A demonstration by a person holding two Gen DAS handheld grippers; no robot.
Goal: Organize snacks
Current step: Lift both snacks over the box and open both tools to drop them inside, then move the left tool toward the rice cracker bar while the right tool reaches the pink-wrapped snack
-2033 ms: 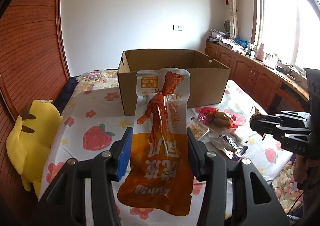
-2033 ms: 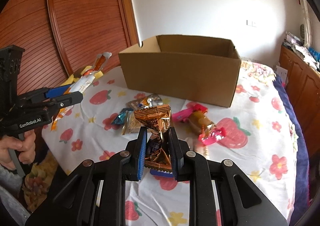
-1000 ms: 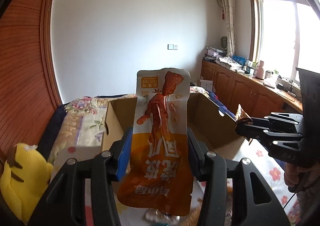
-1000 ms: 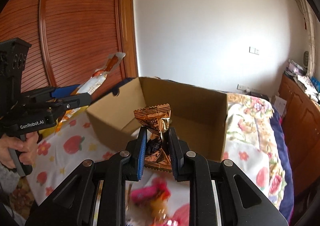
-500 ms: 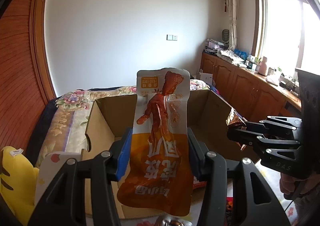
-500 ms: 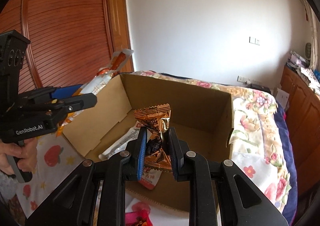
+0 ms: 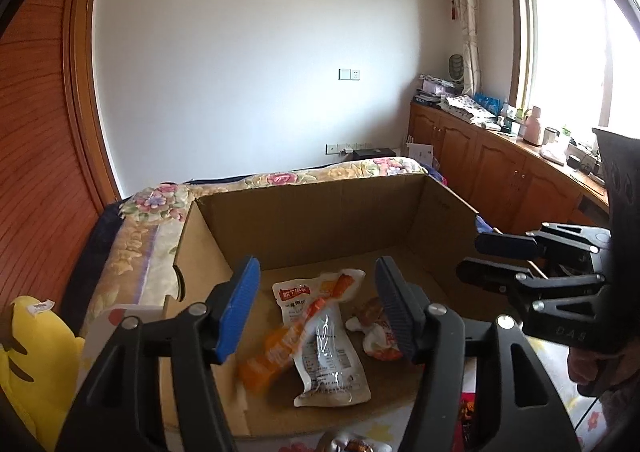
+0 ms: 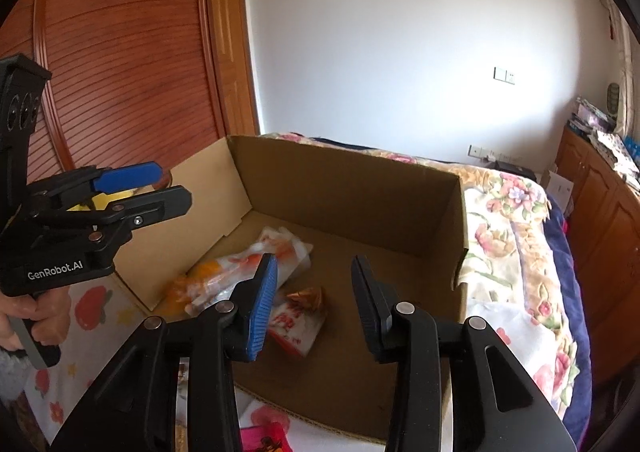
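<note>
An open cardboard box (image 7: 320, 219) stands on the bed; it also shows in the right wrist view (image 8: 352, 195). Inside lie the orange snack pouch (image 7: 276, 352), a clear and white pouch (image 7: 328, 356) and the gold-wrapped candy (image 8: 308, 298) on a red and white packet (image 8: 294, 326). My left gripper (image 7: 316, 308) is open and empty above the box. My right gripper (image 8: 314, 296) is open and empty above the box too. Each gripper shows in the other's view: the right one (image 7: 492, 260) and the left one (image 8: 156, 187).
A floral and strawberry-print sheet (image 8: 92, 312) covers the bed. A yellow plush toy (image 7: 32, 364) lies at the left. More wrapped snacks (image 8: 264, 438) lie on the sheet in front of the box. Wooden cabinets (image 7: 500, 179) line the right wall.
Both grippers have opened. The orange pouch and the gold candy have dropped from them into the box.
</note>
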